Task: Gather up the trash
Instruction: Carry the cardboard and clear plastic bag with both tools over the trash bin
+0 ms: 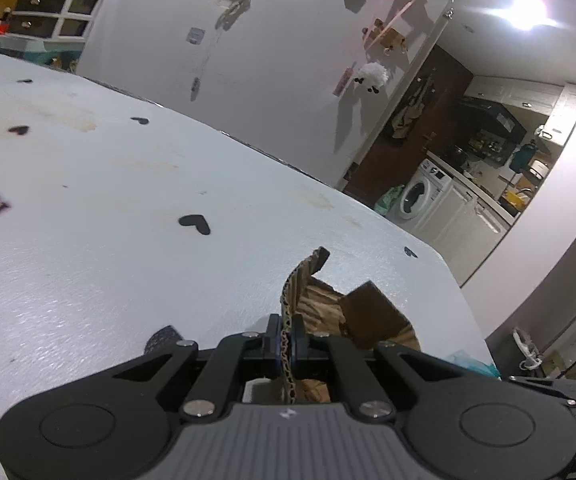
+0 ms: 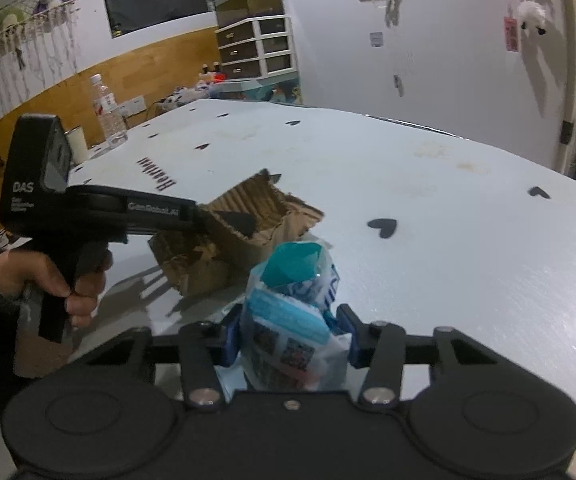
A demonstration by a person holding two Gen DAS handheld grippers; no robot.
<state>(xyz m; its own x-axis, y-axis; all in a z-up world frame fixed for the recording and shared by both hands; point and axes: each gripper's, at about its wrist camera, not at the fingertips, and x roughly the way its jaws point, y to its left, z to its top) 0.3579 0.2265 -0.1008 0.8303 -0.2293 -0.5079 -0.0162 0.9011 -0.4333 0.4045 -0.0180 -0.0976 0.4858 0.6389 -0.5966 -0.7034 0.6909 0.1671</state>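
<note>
The torn cardboard box sits on the white, heart-printed counter, one wall clamped tight in the left claw. Just right of the box, a crumpled blue-and-white plastic wrapper stands between the right claw's blue pads, both of which touch it. Beyond the box stand a clear water bottle and a drawer unit by the white wall.

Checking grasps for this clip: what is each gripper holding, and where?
Left gripper pinches the cardboard box by its wall edge. Right gripper straddles the plastic wrapper; contact unclear.
</note>
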